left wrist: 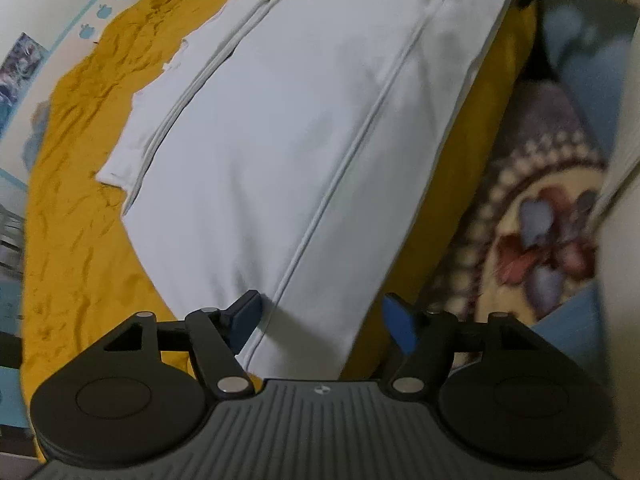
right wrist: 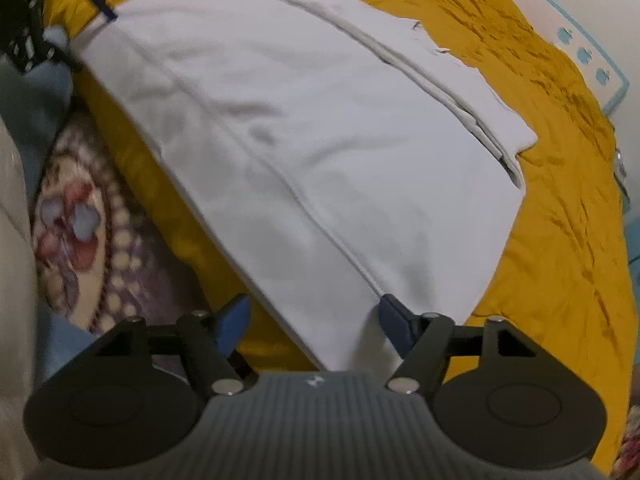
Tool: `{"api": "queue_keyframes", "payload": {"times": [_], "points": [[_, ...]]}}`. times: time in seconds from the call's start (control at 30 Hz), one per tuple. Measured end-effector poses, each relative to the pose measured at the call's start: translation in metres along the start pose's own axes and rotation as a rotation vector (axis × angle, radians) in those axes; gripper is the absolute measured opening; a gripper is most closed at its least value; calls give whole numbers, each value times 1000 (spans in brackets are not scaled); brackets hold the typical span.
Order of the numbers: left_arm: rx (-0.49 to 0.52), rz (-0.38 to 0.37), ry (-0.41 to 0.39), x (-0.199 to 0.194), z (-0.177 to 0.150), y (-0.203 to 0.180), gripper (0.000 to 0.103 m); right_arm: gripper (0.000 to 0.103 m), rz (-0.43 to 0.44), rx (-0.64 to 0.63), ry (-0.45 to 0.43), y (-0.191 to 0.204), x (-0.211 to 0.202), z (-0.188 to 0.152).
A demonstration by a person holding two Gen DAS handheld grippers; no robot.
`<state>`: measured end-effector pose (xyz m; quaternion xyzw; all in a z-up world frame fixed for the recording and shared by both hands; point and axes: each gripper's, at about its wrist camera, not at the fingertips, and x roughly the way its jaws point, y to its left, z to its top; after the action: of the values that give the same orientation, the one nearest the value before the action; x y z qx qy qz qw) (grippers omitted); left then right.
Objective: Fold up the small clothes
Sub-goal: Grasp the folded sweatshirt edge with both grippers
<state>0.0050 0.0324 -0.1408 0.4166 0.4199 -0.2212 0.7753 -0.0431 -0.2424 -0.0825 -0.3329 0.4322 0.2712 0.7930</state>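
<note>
Both grippers, left [left wrist: 322, 322] and right [right wrist: 314, 320], are released over the cloth [left wrist: 304, 120]; pinching only its top layer risks undoing the fold.

I'm looking into a home — a bedroom, by the signs. A bed [left wrist: 80, 184] is wearing a rumpled mustard-yellow cover, a floral rug [left wrist: 532, 220] is lying on the floor beside it, and the pale wall [right wrist: 592, 20] is carrying a blue border of small apple shapes — plus a picture.
</note>
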Motion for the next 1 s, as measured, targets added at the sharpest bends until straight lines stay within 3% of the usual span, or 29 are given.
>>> {"api": "queue_keyframes", "payload": {"times": [0.17, 0.33, 0.5, 0.63, 0.73, 0.8, 0.93, 1.0], "points": [[118, 78, 23, 16, -4, -22, 90, 73, -53, -123, 17, 13, 13, -5], [103, 97, 37, 27, -2, -22, 89, 76, -49, -122, 19, 14, 24, -5], [87, 122, 31, 21, -1, -21, 63, 77, -58, -144, 27, 17, 28, -5], [34, 129, 12, 12, -2, -15, 50, 74, -62, -151, 19, 17, 24, -7], [-11, 162, 6, 0, 1, -14, 32, 70, -73, -157, 11, 19, 21, -9], [-44, 179, -7, -8, 3, -12, 15, 66, -76, -164, 3, 18, 19, -11], [-145, 189, -66, -29, 7, 4, 9, 61, -89, -198, -5, 18, 16, -14], [-175, 198, -101, -39, 12, 10, 9, 54, -111, -221, -2, 19, 15, -14]]}}
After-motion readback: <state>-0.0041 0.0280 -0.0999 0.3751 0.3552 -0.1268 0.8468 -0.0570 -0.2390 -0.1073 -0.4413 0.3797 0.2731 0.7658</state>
